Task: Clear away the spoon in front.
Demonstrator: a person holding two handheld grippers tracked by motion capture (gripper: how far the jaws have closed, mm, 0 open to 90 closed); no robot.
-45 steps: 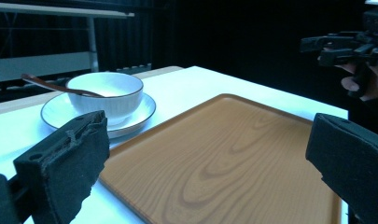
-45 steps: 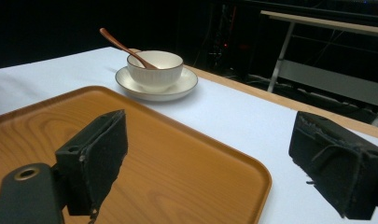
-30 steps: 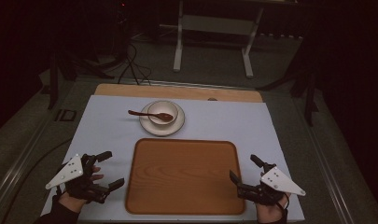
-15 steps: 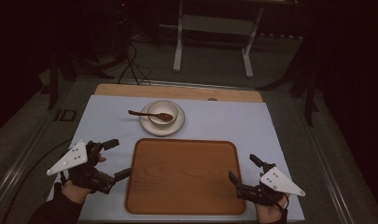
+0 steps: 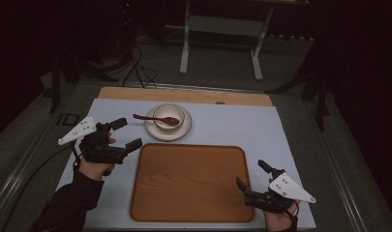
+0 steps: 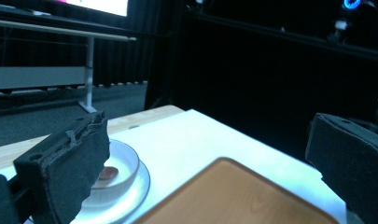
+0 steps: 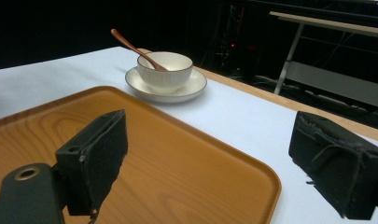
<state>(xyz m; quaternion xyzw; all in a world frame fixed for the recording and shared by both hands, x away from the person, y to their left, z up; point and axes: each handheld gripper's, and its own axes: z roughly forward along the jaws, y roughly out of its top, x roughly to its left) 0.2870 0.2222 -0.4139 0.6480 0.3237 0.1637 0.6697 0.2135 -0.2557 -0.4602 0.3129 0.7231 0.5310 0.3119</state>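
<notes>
Black foam jaws of the left hand-held gripper [image 5: 124,133] stand spread apart and hold nothing, above the white tabletop [image 5: 232,125] just left of the wooden tray [image 5: 191,183]. Beyond the tray's far left corner, near that gripper, a white bowl [image 5: 168,117] sits on a saucer [image 5: 184,133] with a brown spoon [image 5: 152,118] resting in it. Right hand-held gripper [image 5: 251,175]: released, empty, over the tray's near right corner.

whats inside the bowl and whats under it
A brown wooden spoon rests in the white bowl, its handle sticking out over the rim. The bowl stands on a white saucer. The bowl's wall hides whether it holds anything else.
</notes>
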